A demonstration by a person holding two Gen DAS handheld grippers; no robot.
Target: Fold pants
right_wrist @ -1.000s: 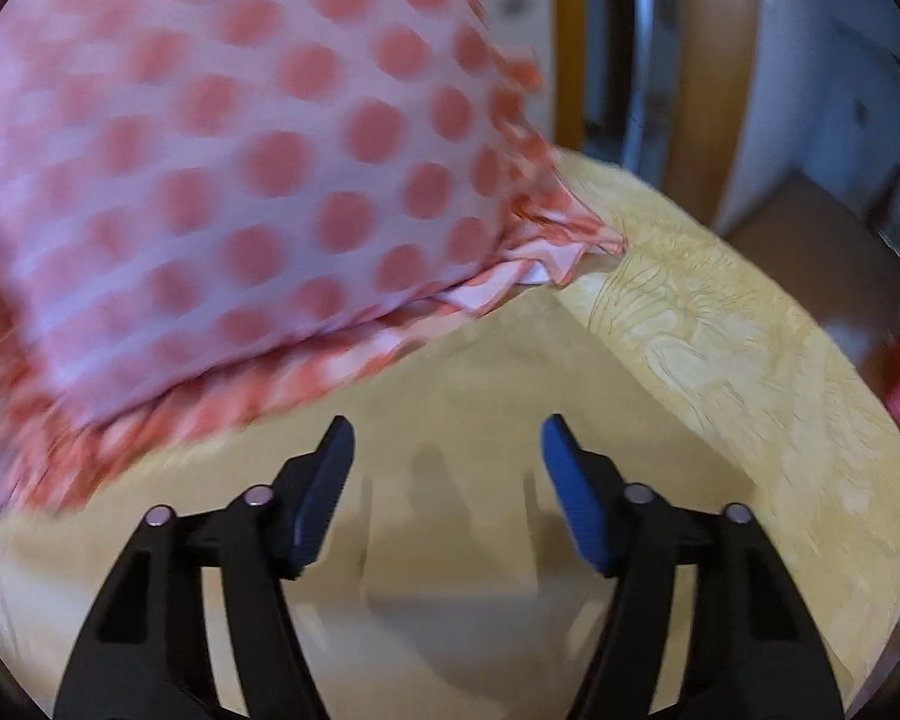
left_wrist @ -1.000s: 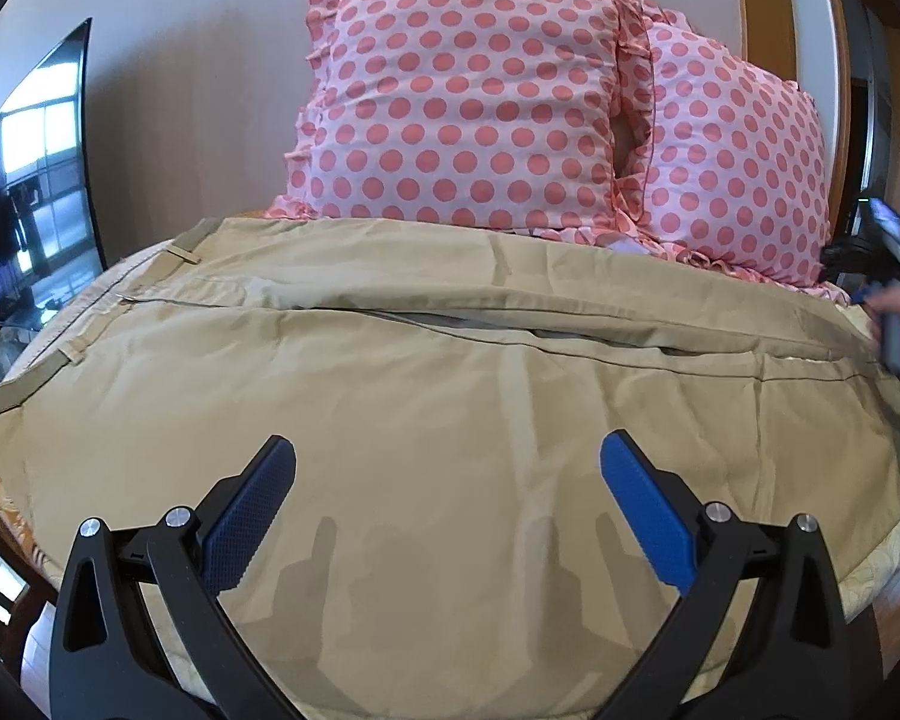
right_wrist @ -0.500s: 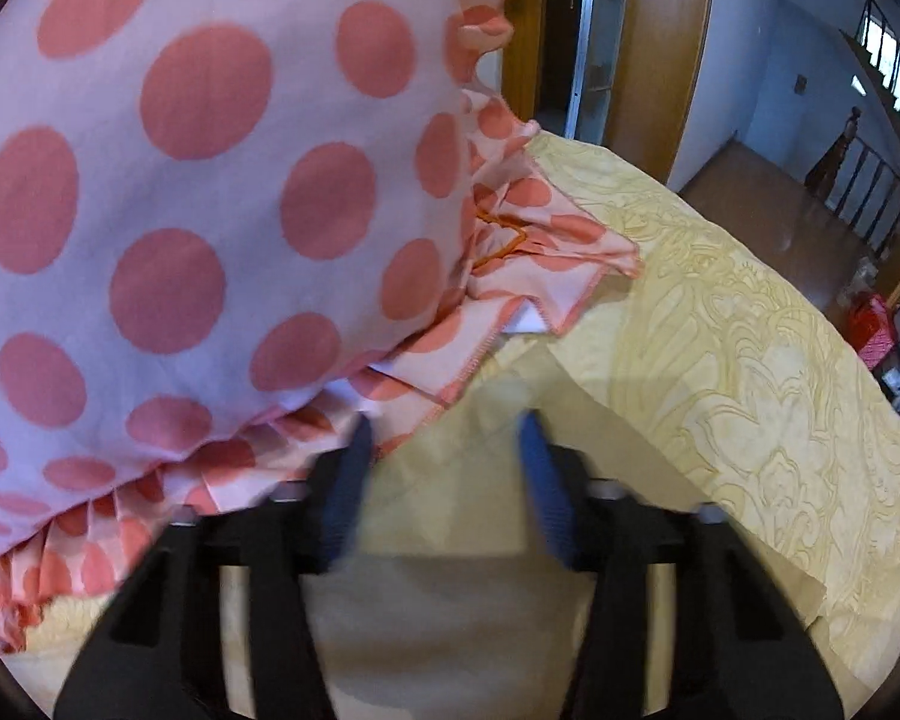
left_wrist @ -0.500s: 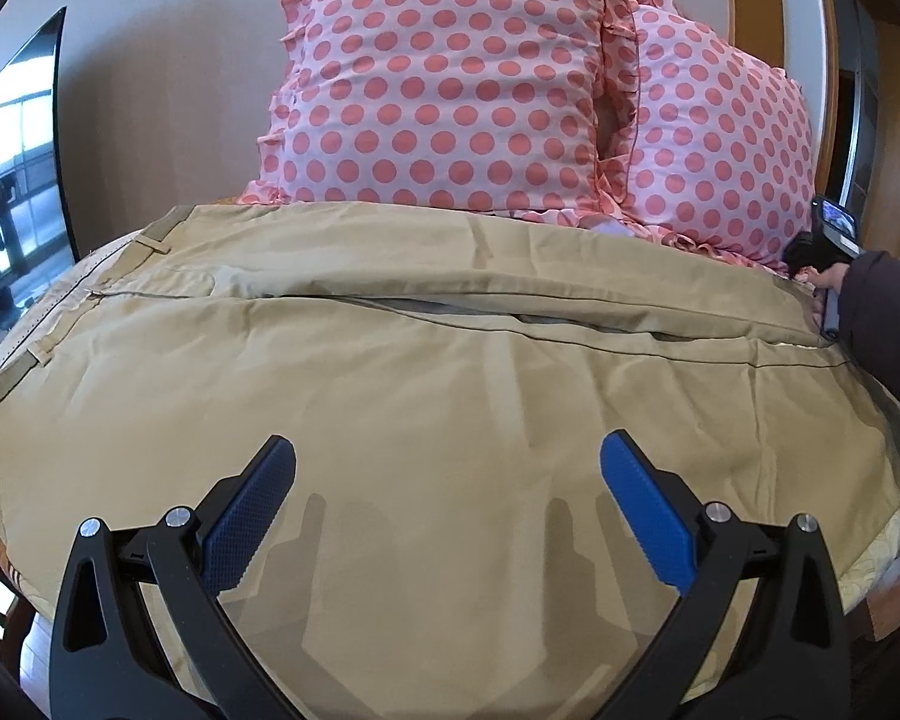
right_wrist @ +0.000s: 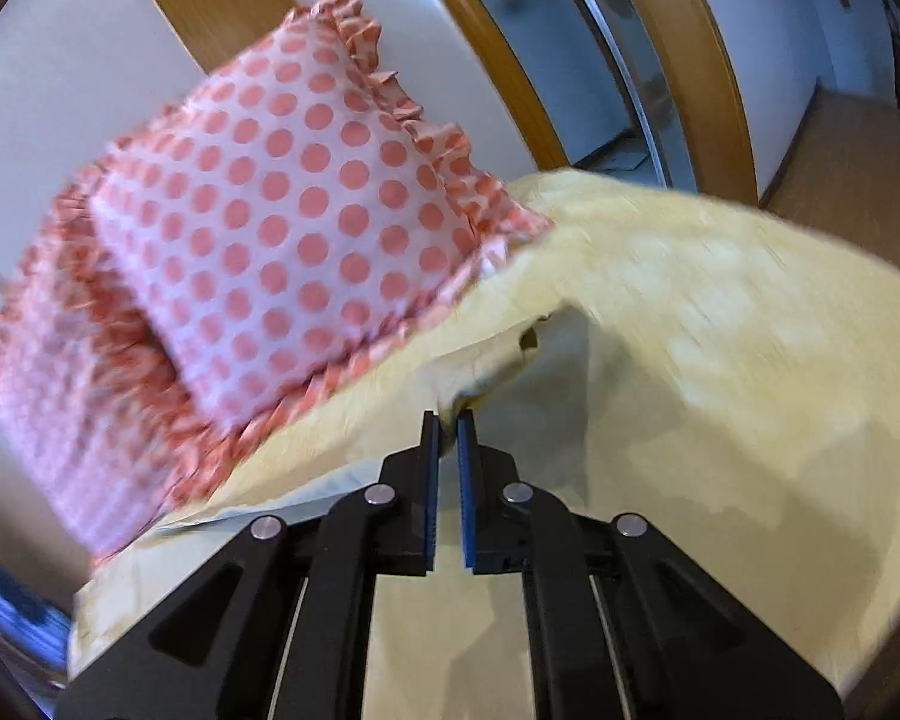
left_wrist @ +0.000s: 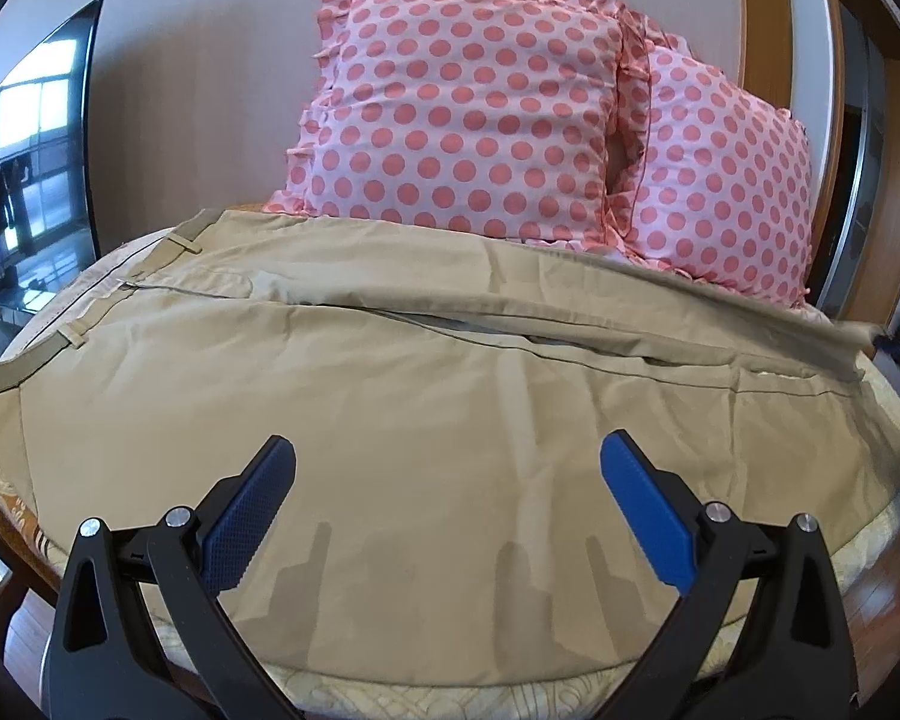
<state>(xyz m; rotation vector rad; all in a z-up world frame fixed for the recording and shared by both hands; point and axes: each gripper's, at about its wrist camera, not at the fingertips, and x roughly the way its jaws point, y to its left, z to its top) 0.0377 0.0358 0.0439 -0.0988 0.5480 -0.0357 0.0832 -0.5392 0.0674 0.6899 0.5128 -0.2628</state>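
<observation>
Khaki pants point(left_wrist: 426, 396) lie spread across the bed, waistband at the left, legs running right. My left gripper point(left_wrist: 447, 480) is open and empty, hovering over the near leg. In the right wrist view my right gripper point(right_wrist: 448, 426) is shut on the hem of the far pant leg point(right_wrist: 486, 372) and holds it lifted off the bed. That far leg hem also shows raised at the right in the left wrist view point(left_wrist: 834, 342).
Two pink polka-dot pillows point(left_wrist: 480, 114) lean on the wall behind the pants. A yellow patterned bedspread point(right_wrist: 720, 312) covers the bed. A TV screen point(left_wrist: 30, 162) stands at the left. A doorway with wooden frame point(right_wrist: 678, 60) is at the right.
My right gripper has closed on the far leg's hem and lifted it away from the pillow. My left gripper stays open over the near leg.
</observation>
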